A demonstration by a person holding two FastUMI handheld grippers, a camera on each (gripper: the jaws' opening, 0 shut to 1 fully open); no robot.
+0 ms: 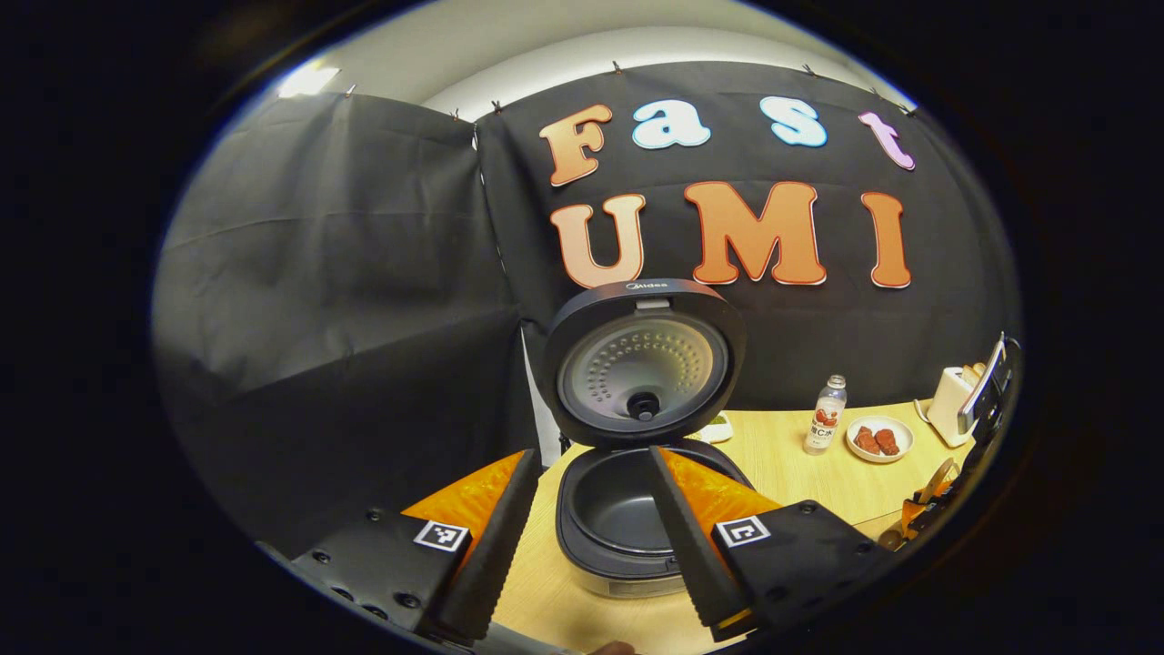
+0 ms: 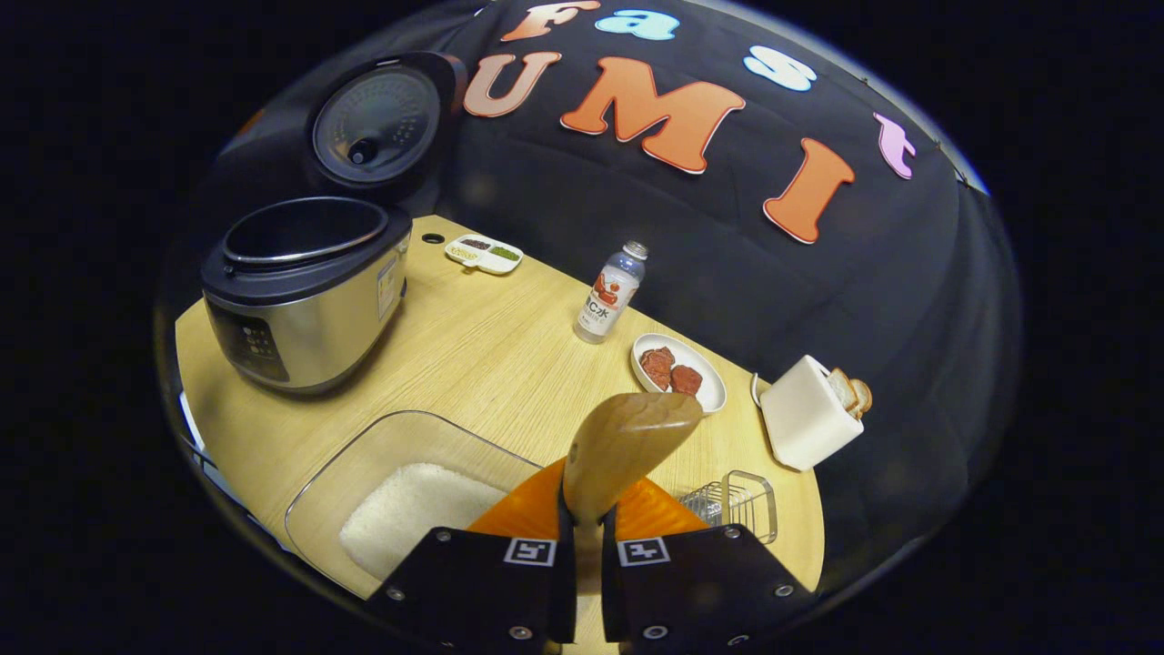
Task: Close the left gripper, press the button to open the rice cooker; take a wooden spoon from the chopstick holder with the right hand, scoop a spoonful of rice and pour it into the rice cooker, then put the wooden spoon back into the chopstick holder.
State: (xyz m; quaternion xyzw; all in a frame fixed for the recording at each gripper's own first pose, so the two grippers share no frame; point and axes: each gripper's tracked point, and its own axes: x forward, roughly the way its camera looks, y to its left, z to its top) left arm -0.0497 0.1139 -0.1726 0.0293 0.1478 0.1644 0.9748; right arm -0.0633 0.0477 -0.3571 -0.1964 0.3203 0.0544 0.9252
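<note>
Wooden spoon (image 2: 627,446): we see it pinched by its handle in the right gripper (image 2: 587,537), bowl over the table (image 2: 473,355); handle mostly hidden. Rice cooker (image 1: 627,509) lid up. Left gripper (image 1: 591,537) fingers spread, holding nothing. Rice container (image 2: 400,496) partly cut off.

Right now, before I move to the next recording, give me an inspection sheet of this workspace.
Surface: wooden table, bare in the middle.
Job's things: rice cooker open, lid up, pot looks empty; rice in clear container; wooden spoon held.
Clutter: bottle, plate of food, toaster, small tray, wire rack.
Grippers: left tongs open before the cooker; right tongs shut on spoon.
Cables: nothing seen.
Surroundings: black cloth wall.
</note>
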